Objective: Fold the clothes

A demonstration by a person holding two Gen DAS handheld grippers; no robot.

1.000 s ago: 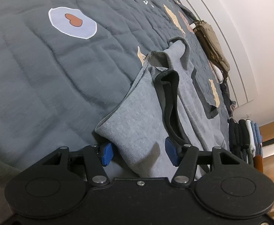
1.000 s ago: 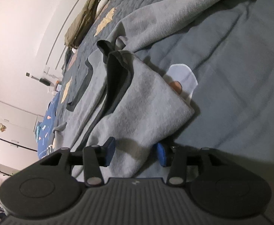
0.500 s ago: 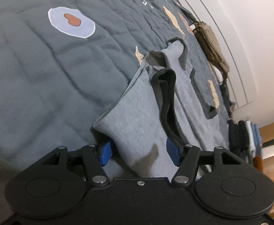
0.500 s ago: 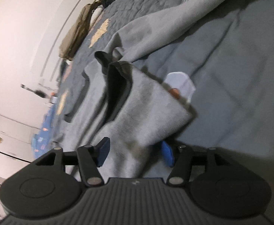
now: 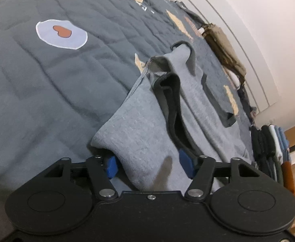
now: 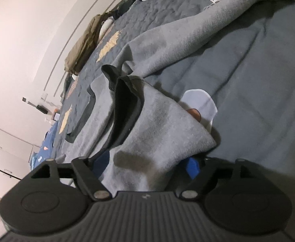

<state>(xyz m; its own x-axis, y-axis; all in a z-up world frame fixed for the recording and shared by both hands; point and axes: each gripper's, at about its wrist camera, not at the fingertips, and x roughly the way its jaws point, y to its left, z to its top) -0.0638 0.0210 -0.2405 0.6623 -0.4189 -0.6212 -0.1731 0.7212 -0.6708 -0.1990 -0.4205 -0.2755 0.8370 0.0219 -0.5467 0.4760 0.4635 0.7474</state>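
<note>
Dark quilted bedspread (image 5: 46,92) beside a white wall (image 5: 268,30); one grey garment (image 5: 145,141), perhaps a vest, lies between both spread-fingered grippers: left (image 5: 149,166), right (image 6: 147,166)

We see our left gripper (image 5: 148,164) spread wide around the grey shirt's (image 5: 145,139) folded corner on the quilt (image 5: 46,84).
</note>
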